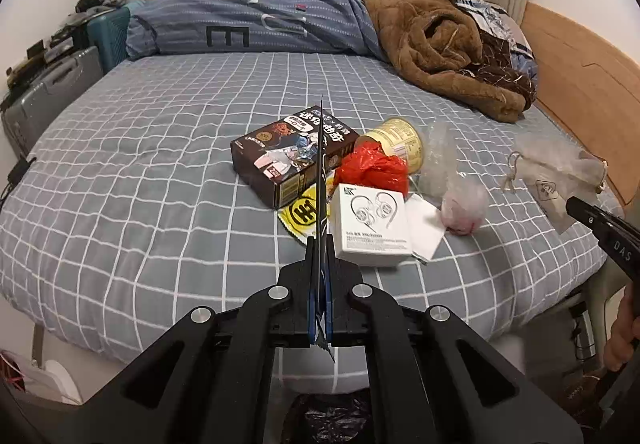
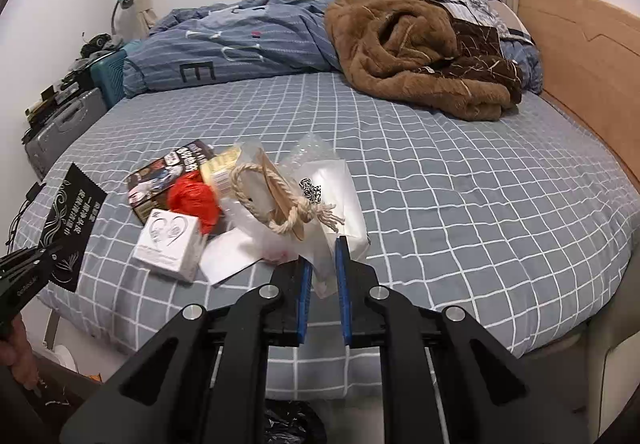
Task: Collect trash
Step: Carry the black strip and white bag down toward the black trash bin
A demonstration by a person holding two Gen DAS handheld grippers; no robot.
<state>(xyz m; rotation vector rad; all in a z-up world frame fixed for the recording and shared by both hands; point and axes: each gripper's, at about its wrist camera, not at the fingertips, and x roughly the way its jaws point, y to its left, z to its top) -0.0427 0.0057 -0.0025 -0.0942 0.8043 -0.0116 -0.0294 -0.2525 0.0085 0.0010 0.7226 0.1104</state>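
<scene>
Edge-on between the left gripper's [image 1: 320, 244] closed jaws, the flat black printed sachet [image 2: 72, 219] showed its face only from the right gripper [image 2: 322, 256], whose jaws clamped a clear rope-handled plastic bag [image 2: 320, 195].

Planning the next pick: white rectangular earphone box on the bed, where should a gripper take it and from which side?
Grip the white rectangular earphone box across its two short side walls, coming from above and the bed's near edge. It lies flat, printed face up, its near end clear. A folded white paper sheet touches its right side and a crumpled red plastic bag crowds its far end, so a far-side approach looks blocked.
</scene>
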